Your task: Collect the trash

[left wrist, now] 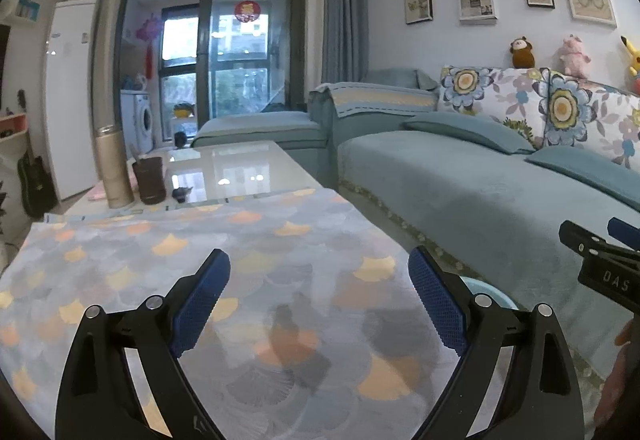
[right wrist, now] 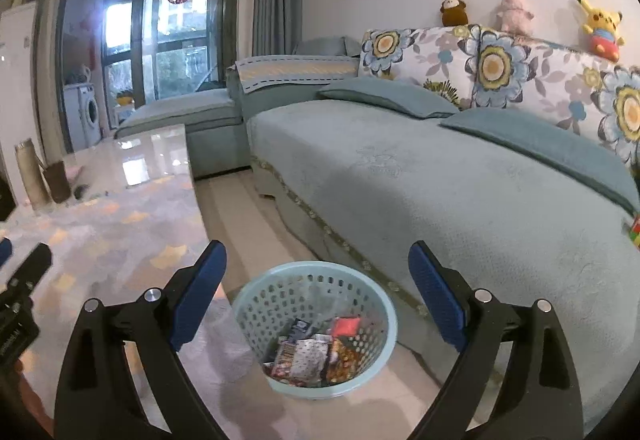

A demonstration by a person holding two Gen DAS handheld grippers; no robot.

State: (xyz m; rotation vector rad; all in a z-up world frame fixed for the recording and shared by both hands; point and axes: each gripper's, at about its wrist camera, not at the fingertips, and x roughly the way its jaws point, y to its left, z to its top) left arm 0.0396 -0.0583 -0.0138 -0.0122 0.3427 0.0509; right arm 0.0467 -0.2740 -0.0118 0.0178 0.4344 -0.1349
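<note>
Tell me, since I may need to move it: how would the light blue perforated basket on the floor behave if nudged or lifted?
The basket looks like thin plastic full of holes, so probably light. Holding only a few wrappers, it would likely slide on the smooth floor. Its base looks narrower than its rim, so a push near the top might tip it.

Living room. A blue sofa (right wrist: 460, 179) with floral cushions (right wrist: 424, 55) is set along a white wall hung with framed pictures (left wrist: 476, 1). Daylight is admitted through a glazed sliding door (left wrist: 216, 51). A glossy table (left wrist: 236, 167) is partly covered by a patterned cloth (left wrist: 200, 280). Pale floor tiles (right wrist: 256, 224) are seen.
</note>
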